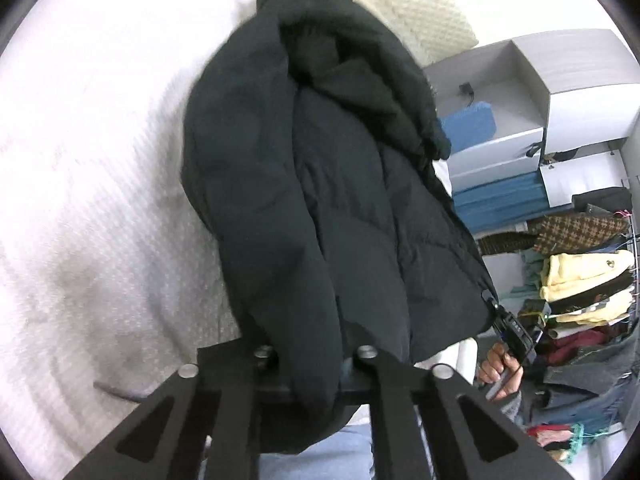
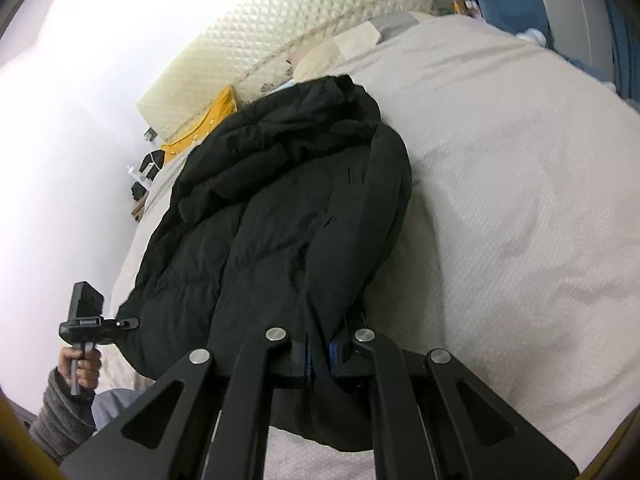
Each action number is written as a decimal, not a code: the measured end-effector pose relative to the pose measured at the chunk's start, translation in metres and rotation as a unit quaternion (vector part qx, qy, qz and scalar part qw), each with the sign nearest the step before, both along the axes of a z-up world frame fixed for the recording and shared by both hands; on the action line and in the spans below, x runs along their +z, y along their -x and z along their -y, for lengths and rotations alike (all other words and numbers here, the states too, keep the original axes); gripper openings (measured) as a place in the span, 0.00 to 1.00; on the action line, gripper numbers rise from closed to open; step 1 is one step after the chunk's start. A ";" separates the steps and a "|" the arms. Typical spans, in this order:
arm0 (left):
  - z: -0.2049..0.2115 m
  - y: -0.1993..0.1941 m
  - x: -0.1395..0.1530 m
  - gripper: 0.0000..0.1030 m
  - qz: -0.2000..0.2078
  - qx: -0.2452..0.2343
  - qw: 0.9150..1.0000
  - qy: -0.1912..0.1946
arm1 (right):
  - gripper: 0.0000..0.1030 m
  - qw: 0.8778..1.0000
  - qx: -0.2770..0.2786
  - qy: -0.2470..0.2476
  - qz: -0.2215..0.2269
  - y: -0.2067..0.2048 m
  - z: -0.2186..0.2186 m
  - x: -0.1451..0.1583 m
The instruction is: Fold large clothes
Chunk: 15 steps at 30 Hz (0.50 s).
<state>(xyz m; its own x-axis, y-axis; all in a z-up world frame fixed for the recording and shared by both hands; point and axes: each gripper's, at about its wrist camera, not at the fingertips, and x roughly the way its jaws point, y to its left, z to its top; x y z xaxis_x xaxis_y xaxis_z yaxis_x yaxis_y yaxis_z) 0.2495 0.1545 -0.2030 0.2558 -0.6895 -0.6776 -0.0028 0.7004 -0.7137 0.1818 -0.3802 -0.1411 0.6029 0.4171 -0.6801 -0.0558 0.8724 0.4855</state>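
A black puffer jacket (image 1: 320, 184) lies lengthwise on a white bed cover (image 1: 100, 200), with its hood at the far end. At the bottom of the left wrist view, my left gripper (image 1: 312, 360) is shut on a bunched fold of the jacket's near hem. The right wrist view shows the same jacket (image 2: 280, 220). There my right gripper (image 2: 319, 354) is shut on the hem, its blue pads (image 2: 332, 354) pressing the fabric. Each gripper shows in the other's view, held by a hand at the hem corner: right gripper (image 1: 494, 306), left gripper (image 2: 130, 323).
A cream quilted headboard (image 2: 280, 28) stands beyond the bed, with a yellow garment (image 2: 208, 120) beside it. Grey shelves (image 1: 540, 92) with blue boxes (image 1: 500, 200) and a rack of piled clothes (image 1: 580, 288) stand to the right. The person's jeans (image 1: 320, 456) are close below.
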 end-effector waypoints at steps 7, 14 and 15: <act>-0.040 0.039 0.058 0.04 0.065 0.039 0.997 0.024 | 0.04 0.999 -0.011 -0.042 0.016 0.022 0.013 0.023; -0.069 0.092 0.098 0.04 0.090 0.050 0.994 0.035 | 0.04 0.997 -0.012 -0.061 0.053 0.069 0.026 0.065; -0.072 0.101 0.105 0.04 0.095 0.050 0.994 0.036 | 0.04 0.996 -0.012 -0.062 0.059 0.079 0.027 0.073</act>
